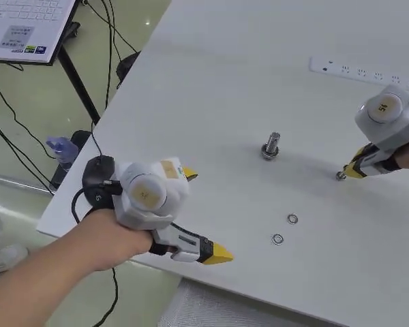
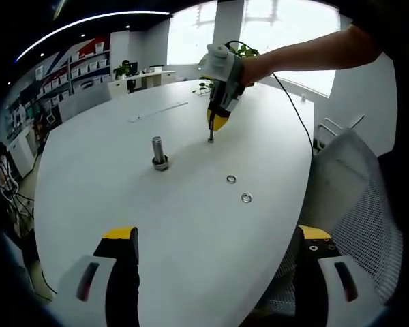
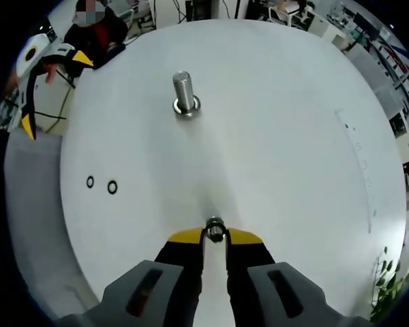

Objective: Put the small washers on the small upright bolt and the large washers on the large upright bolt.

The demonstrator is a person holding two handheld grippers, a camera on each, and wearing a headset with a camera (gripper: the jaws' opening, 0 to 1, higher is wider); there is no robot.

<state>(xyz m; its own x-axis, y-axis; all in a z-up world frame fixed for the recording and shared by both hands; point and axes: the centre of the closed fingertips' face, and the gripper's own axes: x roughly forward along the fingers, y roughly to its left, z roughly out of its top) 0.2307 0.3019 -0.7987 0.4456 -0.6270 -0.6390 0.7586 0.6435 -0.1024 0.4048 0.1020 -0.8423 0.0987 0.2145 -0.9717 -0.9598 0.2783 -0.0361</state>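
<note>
The large upright bolt (image 1: 270, 145) (image 2: 159, 152) (image 3: 184, 94) stands mid-table with washers at its base. My right gripper (image 1: 347, 173) (image 3: 215, 236) (image 2: 217, 124) is at the small upright bolt (image 1: 341, 176) (image 2: 210, 138), its jaws shut on a small washer (image 3: 215, 229) at the bolt's top. Two loose small washers (image 1: 292, 219) (image 1: 277, 239) (image 2: 231, 179) (image 3: 112, 186) lie flat nearer the front edge. My left gripper (image 1: 204, 214) (image 2: 217, 235) (image 3: 54, 92) hovers wide open over the table's front left, holding nothing.
A white power strip (image 1: 361, 71) lies at the back right. A black mouse (image 1: 97, 182) and cables sit by the table's left edge. A laptop (image 1: 27, 27) stands off the table at the far left. A mesh chair (image 2: 354, 204) is at the front edge.
</note>
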